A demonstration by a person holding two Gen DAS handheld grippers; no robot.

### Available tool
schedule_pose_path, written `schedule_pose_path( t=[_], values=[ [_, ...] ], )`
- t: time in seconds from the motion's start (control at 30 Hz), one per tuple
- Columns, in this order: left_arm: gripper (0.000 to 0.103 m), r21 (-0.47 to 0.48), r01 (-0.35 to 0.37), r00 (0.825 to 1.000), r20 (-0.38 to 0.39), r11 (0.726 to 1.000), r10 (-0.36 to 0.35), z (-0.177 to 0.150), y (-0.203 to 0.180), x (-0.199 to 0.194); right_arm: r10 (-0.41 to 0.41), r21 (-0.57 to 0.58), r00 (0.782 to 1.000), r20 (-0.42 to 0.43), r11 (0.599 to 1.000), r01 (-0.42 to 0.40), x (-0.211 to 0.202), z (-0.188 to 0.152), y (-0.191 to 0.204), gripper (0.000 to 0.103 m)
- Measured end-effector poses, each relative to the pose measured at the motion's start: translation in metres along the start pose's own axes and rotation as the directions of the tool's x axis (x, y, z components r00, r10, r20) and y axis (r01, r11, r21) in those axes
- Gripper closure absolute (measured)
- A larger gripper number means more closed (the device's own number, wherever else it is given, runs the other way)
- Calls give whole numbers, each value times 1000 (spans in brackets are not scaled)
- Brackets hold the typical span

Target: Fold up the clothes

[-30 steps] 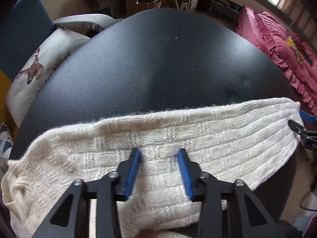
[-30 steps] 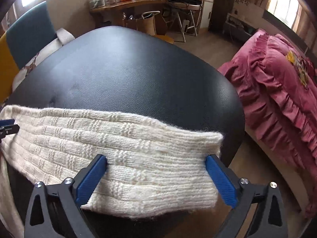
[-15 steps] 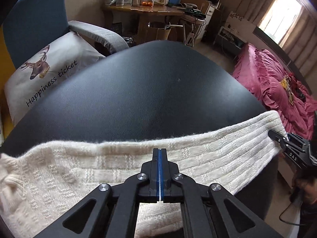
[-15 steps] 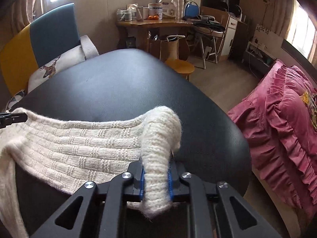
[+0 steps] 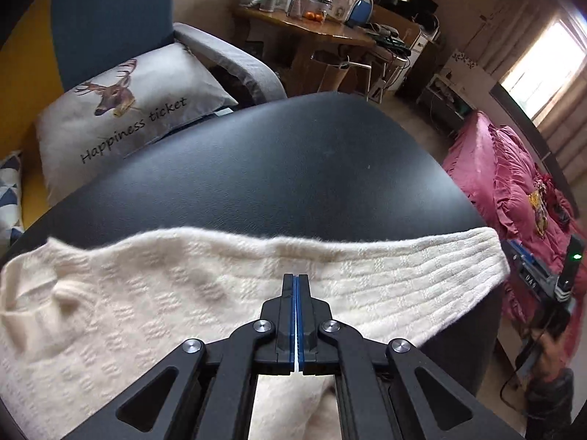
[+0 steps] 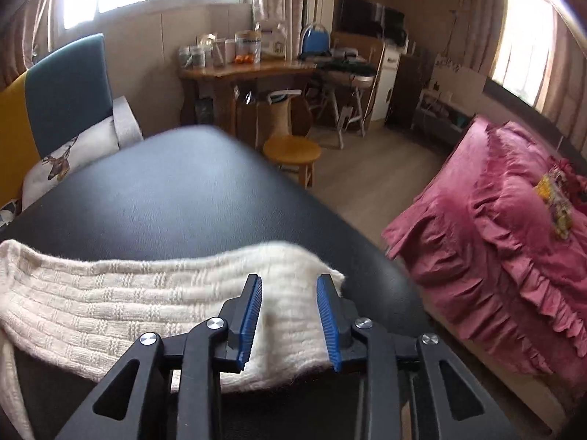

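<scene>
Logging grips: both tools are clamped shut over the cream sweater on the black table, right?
Not both. The right wrist view shows the right tool open above the sweater. The left tool is shut.

Two black plastic grippers are seen, the left gripper and the right gripper. Blue ridged pads and round silver screws are fitted.

A cream sweater with a ribbed, checked knit lies on the black leather-textured counter. Beyond the counter sit a grey deer-print pillow and a magenta ruffled bedspread.
</scene>
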State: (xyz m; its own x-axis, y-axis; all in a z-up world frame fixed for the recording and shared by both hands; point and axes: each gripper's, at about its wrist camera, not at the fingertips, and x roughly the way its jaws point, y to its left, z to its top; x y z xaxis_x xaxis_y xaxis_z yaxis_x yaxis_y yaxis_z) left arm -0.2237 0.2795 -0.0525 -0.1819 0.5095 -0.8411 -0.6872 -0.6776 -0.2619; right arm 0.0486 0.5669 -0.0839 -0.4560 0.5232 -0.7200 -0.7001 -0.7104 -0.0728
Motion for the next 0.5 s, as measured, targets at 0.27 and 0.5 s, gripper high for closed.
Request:
schedule_pose_path(
  t=[0.27, 0.5],
  values=[
    [103, 156, 152, 987, -66, 976, -144, -109, -58, -23, 726, 283, 679, -110, 678, -679, -36, -28, 72, 52],
    [90, 163, 106, 991, -96, 981, -91, -133, -91, 18, 546, -25, 785, -292, 816, -577, -15, -24, 178, 52]
  ],
)
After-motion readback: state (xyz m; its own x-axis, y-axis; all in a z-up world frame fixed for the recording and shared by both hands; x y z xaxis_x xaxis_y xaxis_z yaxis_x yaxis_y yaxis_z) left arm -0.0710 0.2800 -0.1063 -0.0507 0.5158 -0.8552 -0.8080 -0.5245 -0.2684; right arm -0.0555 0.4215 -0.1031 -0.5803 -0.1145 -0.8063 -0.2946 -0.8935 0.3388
